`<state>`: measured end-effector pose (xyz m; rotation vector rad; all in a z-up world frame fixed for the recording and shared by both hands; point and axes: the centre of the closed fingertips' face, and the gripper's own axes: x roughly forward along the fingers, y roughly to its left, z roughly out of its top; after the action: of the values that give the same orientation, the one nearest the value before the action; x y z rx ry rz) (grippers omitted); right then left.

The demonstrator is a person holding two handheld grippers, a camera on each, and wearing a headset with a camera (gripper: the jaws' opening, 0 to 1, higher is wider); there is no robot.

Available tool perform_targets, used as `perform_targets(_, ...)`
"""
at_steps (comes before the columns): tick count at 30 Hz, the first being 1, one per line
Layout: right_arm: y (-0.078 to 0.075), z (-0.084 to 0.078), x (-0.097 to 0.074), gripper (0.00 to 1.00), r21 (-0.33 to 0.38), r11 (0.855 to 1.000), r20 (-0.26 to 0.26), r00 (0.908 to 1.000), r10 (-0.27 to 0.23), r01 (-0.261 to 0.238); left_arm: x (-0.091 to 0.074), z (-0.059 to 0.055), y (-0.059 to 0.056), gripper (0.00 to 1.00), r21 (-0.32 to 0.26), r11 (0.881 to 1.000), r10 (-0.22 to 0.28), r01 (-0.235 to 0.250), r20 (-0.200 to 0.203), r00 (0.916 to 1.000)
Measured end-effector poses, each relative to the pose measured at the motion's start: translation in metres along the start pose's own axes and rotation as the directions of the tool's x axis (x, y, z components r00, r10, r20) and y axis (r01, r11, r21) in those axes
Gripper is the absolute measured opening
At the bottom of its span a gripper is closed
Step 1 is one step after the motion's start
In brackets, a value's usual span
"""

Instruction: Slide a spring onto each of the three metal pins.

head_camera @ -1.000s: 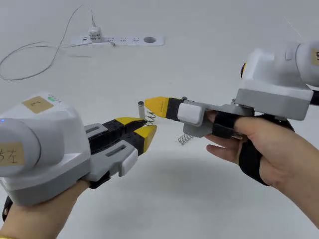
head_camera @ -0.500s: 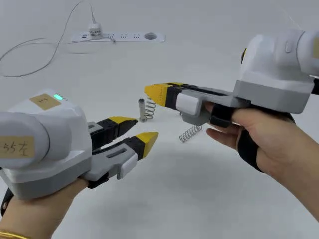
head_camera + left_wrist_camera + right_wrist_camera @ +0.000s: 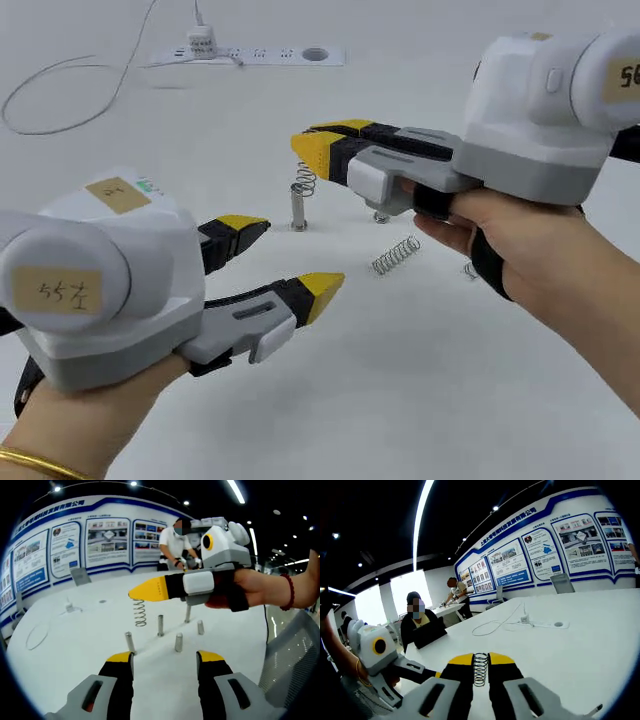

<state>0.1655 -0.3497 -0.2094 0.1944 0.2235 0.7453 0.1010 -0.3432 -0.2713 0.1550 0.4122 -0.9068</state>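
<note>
L gripper (image 3: 288,255): nearest; yellow-tipped jaws apart, nothing btwn them, low over white table (image 3: 420,380).
Loose spring (image 3: 396,255): thin silver wire coil, lies flat on table, apart frm pin.
Pin (image 3: 298,207): short grey metal rod, stands upright, bare.
R gripper (image 3: 312,150): jaws clamped on held spring (image 3: 304,180); same silver coil, hangs upright frm the tips, just beside pin, not on it.
Power strip (image 3: 262,55): white, at far side of table.

A white power strip (image 3: 262,56) lies at twelve o'clock on the white table (image 3: 420,400), with an adapter (image 3: 202,42) plugged in. A thin cable (image 3: 122,75) loops toward ten o'clock. Blue-framed wall posters (image 3: 107,541) hang beyond.
</note>
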Motion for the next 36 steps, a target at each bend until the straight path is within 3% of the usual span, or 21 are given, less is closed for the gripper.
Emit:
perform_targets(8,-0.011,-0.005,0.013,0.11,0.000,1.000,-0.010,0.9998,-0.016,0.016,0.001,-0.003,0.002,0.62,-0.016,1.000,0.000,0.000,0.005,1.0000)
perform_targets(11,-0.019,-0.009,0.021,0.11,-0.018,1.000,-0.015,0.9996,-0.025,0.025,0.001,-0.004,0.002,0.67,-0.017,1.000,-0.001,0.001,0.003,1.0000)
perform_targets(18,-0.021,-0.017,0.027,0.11,-0.071,0.997,-0.038,0.9984,-0.043,0.040,0.002,-0.009,0.000,0.76,-0.015,1.000,-0.011,0.011,-0.009,0.9999)
perform_targets(26,-0.021,-0.028,0.031,0.11,-0.141,0.989,-0.075,0.9958,-0.052,0.041,0.003,-0.010,0.004,0.80,-0.022,1.000,0.003,-0.004,-0.011,0.9999)
perform_targets(36,-0.020,-0.026,0.034,0.11,-0.206,0.978,-0.056,0.9969,-0.056,0.044,0.003,-0.013,0.006,0.80,-0.021,1.000,0.009,-0.009,-0.025,0.9997)
